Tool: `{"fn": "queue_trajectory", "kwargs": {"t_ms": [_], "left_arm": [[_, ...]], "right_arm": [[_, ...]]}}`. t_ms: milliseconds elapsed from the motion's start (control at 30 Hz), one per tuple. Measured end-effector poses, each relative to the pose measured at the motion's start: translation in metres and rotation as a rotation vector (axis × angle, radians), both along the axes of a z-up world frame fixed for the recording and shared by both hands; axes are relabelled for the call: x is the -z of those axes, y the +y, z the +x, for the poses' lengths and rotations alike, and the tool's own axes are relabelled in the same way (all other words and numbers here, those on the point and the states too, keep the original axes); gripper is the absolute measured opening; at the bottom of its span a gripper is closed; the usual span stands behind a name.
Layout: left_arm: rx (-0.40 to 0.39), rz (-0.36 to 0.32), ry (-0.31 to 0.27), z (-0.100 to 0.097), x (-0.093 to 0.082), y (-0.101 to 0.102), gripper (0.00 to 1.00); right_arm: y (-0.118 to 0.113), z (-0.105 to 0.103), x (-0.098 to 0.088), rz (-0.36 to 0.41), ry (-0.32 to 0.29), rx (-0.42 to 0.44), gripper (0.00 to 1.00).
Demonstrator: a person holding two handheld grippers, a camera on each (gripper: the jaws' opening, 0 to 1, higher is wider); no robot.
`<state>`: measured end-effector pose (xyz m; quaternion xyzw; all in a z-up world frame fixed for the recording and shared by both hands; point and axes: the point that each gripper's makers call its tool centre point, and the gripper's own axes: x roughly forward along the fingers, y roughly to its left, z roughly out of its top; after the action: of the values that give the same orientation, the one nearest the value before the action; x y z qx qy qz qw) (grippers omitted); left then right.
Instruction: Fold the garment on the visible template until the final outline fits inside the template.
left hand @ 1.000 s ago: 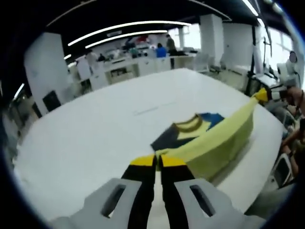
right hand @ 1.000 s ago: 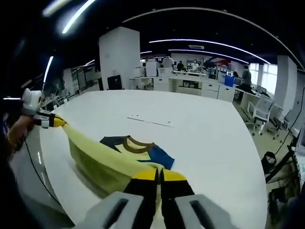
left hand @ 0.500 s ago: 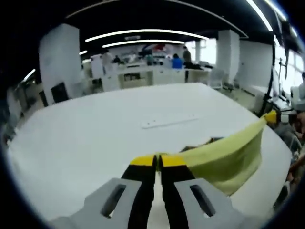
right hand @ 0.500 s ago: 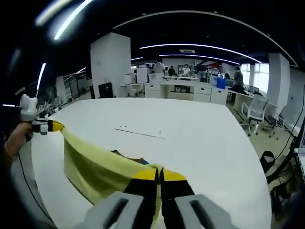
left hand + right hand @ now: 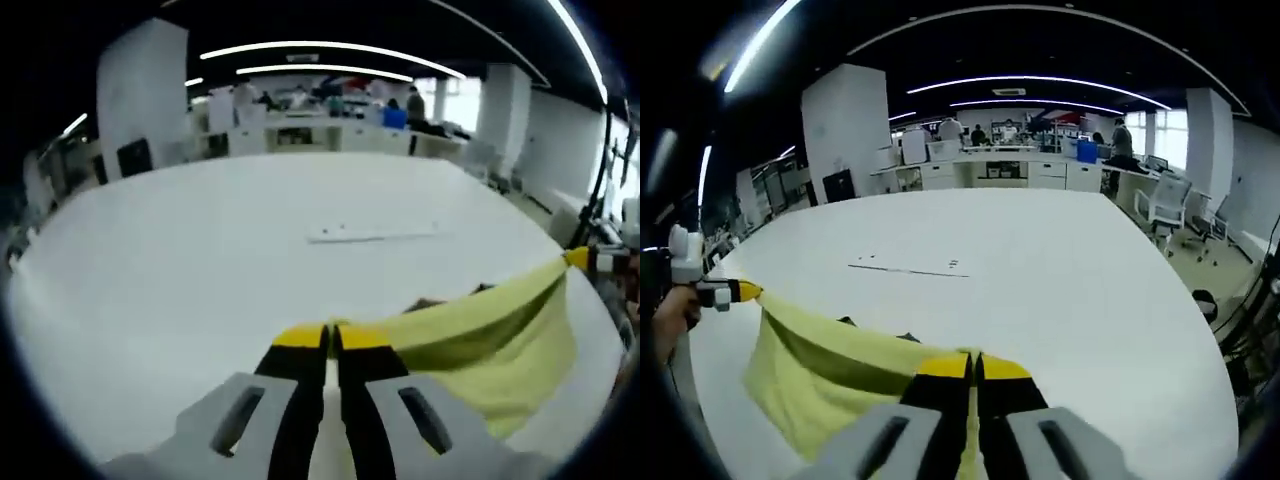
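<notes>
The left gripper (image 5: 331,338) and right gripper (image 5: 974,366) each have their jaws closed on one end of the yellow garment (image 5: 480,340), stretched between them above the white table (image 5: 200,260). If one pinch slips, or the ends travel unevenly, the fold probably lands skewed. In the right gripper view, the person's hand (image 5: 670,325) shows at left; in the left gripper view, the cloth hangs at lower right.

An open-plan office; desk rows (image 5: 1000,172), a swivel chair (image 5: 1167,203), strip ceiling lights (image 5: 320,48), white pillars (image 5: 845,130).
</notes>
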<state>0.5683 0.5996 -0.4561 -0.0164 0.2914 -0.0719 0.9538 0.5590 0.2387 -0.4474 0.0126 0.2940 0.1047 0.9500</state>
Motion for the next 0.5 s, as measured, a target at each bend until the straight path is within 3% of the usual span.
{"fn": "queue_trajectory", "kwargs": {"t_ms": [300, 500], "left_arm": [[-0.055, -0.063, 0.036, 0.013, 0.044, 0.006, 0.00], [-0.068, -0.066, 0.054, 0.018, 0.060, 0.004, 0.00]], "right_arm": [[-0.001, 0.015, 0.043, 0.022, 0.071, 0.007, 0.00], [-0.003, 0.019, 0.063, 0.049, 0.107, 0.032, 0.00]]}}
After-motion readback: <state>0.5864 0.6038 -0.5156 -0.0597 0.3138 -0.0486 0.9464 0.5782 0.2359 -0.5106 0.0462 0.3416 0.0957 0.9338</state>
